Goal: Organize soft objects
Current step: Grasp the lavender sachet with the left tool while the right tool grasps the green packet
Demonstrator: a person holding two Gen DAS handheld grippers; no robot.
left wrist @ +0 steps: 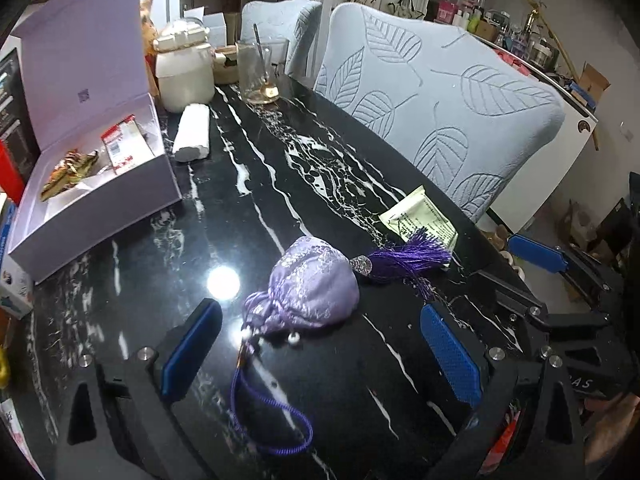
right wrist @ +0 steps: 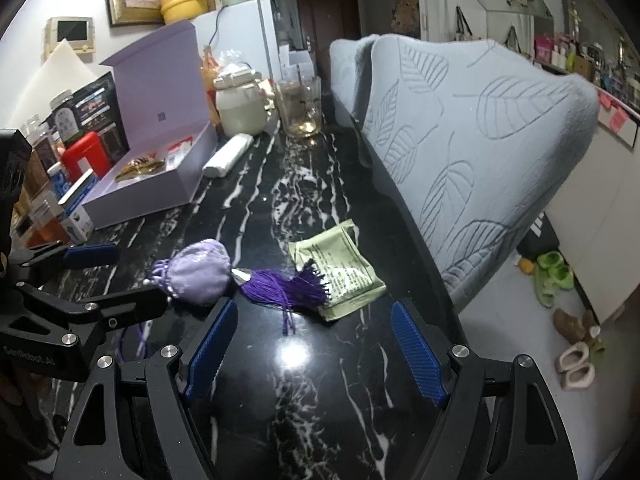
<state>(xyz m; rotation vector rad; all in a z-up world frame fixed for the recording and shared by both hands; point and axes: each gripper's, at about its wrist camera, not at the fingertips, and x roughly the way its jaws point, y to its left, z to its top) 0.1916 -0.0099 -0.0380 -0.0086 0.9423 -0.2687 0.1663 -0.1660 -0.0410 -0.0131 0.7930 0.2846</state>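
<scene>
Lying on table: one pouch | one packet | both jaws released

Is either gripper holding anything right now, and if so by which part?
Nothing is held. The left gripper and right gripper are both open above the table; the purple pouch lies untouched.

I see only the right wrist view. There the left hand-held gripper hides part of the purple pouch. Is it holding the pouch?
Observer: No. In the left wrist view the left hand-held gripper is open, with its pads on either side of the purple pouch and a gap on each side.
Operator: Where does the pouch's cord go?
Observer: The purple cord runs from the pouch's neck back between the pads and ends in a loop.
</scene>
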